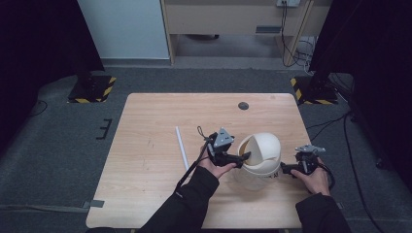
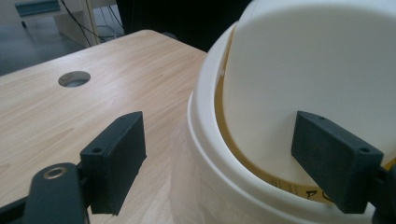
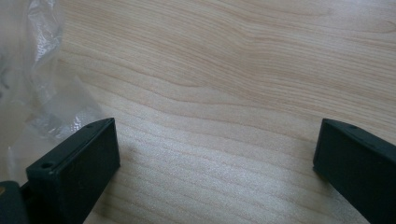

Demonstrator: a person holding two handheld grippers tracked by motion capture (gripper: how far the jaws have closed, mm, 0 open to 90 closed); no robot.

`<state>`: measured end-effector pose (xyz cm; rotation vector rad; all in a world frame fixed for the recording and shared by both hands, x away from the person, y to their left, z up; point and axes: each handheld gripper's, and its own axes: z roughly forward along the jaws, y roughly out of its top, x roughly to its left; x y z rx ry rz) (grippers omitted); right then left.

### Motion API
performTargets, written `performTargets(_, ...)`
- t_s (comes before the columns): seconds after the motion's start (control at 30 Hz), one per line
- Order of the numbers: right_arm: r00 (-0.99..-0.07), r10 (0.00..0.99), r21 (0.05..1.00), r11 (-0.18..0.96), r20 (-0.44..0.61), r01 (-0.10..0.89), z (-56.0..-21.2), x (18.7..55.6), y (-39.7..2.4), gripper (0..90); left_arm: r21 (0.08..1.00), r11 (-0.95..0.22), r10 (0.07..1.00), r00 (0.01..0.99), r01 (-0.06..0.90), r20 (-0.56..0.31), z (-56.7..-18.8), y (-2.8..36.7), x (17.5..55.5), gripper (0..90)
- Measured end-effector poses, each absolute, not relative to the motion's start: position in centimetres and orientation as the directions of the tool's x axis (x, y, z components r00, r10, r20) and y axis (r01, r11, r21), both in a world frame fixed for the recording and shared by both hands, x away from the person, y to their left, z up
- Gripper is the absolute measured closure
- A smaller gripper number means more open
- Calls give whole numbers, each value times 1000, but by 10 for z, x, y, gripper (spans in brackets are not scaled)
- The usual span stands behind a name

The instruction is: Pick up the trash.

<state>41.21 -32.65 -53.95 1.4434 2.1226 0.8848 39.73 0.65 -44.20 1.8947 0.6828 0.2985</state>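
White plastic is seen left of centre: a thin rod (image 1: 182, 147). The left gripper (image 1: 236, 159) is held apart astride the domed bin (image 1: 262, 154), near-right; light, slick, best gripped by its rim. The right gripper (image 1: 287, 169) is spread, empty.

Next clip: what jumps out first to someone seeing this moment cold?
The white domed bin lid with a swing flap, near the table's front right, draws the eye. The left tool is at its opening, jaws wide, one inside against the flap. The right tool sits open beside it over bare wood; a white rod lies to the left.
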Motion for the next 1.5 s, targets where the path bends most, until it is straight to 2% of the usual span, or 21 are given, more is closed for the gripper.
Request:
performTargets(0.37, -372, 928, 707, 257, 9, 659, -540, 412, -326, 7, 897, -297, 584, 806, 326, -100, -444, 3, 399, 180)
performTargets(0.5, -373, 928, 707, 257, 9, 659, -540, 412, -326, 7, 911, -282, 595, 800, 300, -78, -433, 22, 396, 181)
performTargets(0.57, -373, 928, 708, 258, 9, 658, -540, 412, -326, 7, 917, -289, 614, 788, 274, -42, -427, 48, 394, 182)
performTargets(0.73, -375, 927, 707, 258, 10, 658, -540, 411, -325, 7, 915, -284, 671, 741, 285, -23, -427, 88, 393, 189)
performTargets(0.77, -375, 927, 707, 258, 10, 658, -539, 411, -325, 7, 907, -278, 716, 697, 316, -23, -433, 111, 396, 192)
performTargets(0.97, -377, 926, 708, 262, 7, 656, -540, 411, -325, 7, 860, -272, 812, 583, 432, -36, -463, 148, 409, 212)
performTargets(1.17, -379, 925, 708, 262, 9, 656, -539, 411, -325, 12, 768, -307, 859, 512, 562, -32, -504, 158, 421, 260)
performTargets(1.5, -379, 925, 708, 262, 8, 655, -539, 410, -325, 12, 701, -319, 886, 463, 638, -18, -525, 168, 423, 387)
